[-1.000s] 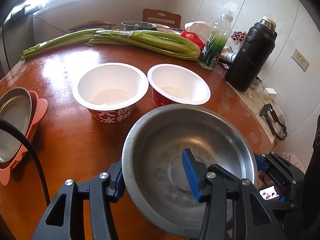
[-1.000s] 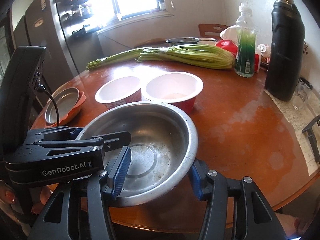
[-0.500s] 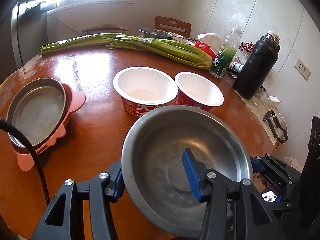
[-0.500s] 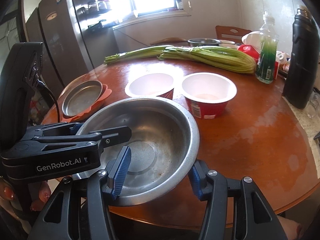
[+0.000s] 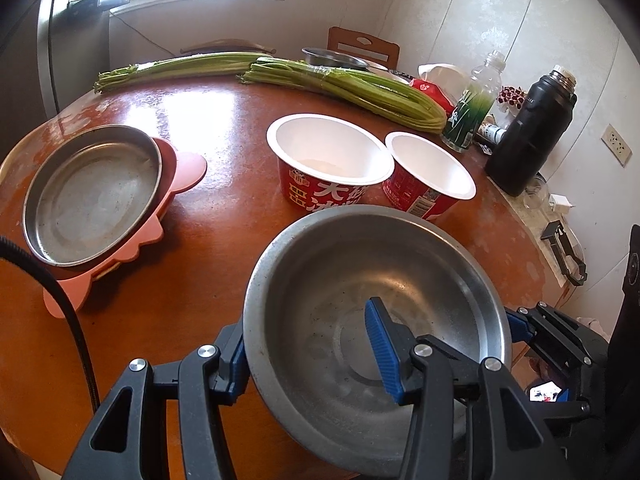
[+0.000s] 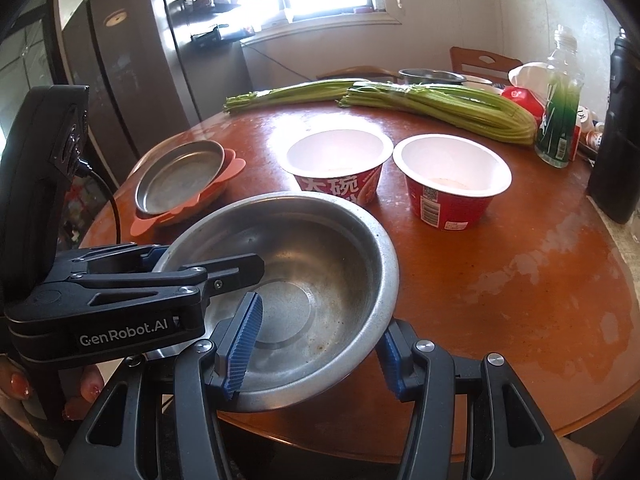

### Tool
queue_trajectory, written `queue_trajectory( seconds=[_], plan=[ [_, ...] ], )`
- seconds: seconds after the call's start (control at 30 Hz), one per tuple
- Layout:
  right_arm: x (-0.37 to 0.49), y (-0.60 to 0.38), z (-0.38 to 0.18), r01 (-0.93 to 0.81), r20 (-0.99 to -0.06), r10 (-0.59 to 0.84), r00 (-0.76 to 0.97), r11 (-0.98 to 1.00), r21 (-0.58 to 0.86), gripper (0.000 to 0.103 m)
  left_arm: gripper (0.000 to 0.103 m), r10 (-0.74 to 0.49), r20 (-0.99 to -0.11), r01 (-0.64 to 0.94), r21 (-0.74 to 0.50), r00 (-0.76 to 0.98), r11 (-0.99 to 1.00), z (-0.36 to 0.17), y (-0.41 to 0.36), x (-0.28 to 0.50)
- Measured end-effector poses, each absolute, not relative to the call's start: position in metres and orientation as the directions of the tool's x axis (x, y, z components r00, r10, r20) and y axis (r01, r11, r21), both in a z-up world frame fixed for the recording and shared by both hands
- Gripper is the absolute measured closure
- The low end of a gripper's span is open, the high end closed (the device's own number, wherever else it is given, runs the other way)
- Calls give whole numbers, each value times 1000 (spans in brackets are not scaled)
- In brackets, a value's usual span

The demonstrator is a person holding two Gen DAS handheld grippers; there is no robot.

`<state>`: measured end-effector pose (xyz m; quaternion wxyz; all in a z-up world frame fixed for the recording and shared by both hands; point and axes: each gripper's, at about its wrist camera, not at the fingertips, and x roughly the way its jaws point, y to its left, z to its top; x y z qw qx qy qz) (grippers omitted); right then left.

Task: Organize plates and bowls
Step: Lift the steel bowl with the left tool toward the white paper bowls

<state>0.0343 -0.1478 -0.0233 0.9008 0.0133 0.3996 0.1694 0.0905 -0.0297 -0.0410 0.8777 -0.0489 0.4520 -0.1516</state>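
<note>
While clamped on opposite rim walls, both tongs, left point(image 5: 306, 346) and right point(image 6: 318, 346), grasping one steel bowl point(image 5: 400, 264).

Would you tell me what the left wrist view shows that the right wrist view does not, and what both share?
Only the left wrist view shows the wall socket and the top of the black thermos. Only the right wrist view shows the refrigerator and the left gripper from outside, one finger inside the steel bowl. Both share that bowl, clamped at its rim by both grippers, the two red paper bowls, the steel plate on its pink plate, the celery and the table.
</note>
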Motion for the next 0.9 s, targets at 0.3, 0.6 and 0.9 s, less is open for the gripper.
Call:
queue_trajectory(
  seconds=[0.3,0.6,0.9],
  plan=[
    [39,-148,-33,-294,-732,309,608,943,155,46,52,-292,-790,217,-205,539,954,-52,-34,97],
    [39,-149,-32,-277,-729,292,619,950,146,46,52,-295,-782,216,-207,549,954,-53,-33,99],
    [37,-155,-29,-255,-720,287,632,954,156,46,51,-292,-771,200,-216,566,956,-48,-28,98]
  ],
)
